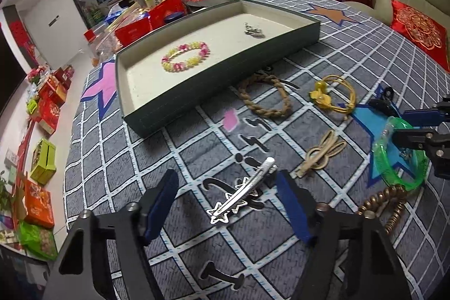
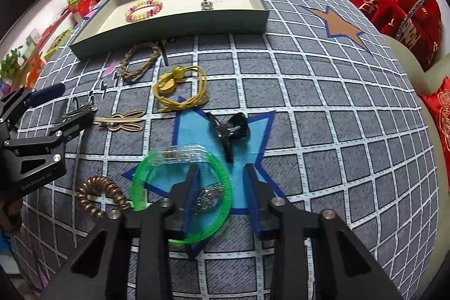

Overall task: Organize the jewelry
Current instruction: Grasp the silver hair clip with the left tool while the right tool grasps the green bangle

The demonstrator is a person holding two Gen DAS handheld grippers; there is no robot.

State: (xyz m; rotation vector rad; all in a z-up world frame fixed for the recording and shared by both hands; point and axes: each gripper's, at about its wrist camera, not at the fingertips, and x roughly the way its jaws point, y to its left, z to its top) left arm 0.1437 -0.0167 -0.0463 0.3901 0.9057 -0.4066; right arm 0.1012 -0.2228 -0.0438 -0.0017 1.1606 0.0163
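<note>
Hovering low over the grid-patterned cloth (image 1: 197, 257), the left gripper (image 1: 227, 201) is spreading its blue-padded fingers wide, and the silver star hair clip (image 1: 242, 190) is lying on the cloth right between them, gripped by neither. Over on the other side, the right gripper (image 2: 222, 198) is also gaping, its left finger (image 2: 189, 196) reaching inside the green translucent bangle (image 2: 180, 187) while the right finger is standing outside the ring, on the blue star print; nothing is being squeezed there that I can see. A small silvery piece (image 2: 209, 194) is sitting inside the bangle, just beside that finger. Next to the bangle, the bronze spiral hair tie (image 2: 97, 197) is resting on the cloth.

Moving farther out, the beige bunny clip (image 2: 121, 123) and the black clip (image 2: 230, 131) are lying apart from each other, then the yellow hair tie (image 2: 180, 87) and the braided rope bracelet (image 2: 137, 61), which is almost touching the tray.

At the far end, the green tray (image 2: 168, 27) is holding the pink-and-yellow beaded bracelet (image 2: 143, 9) and a small metal charm (image 2: 206, 4), well apart on its pale lining.
</note>
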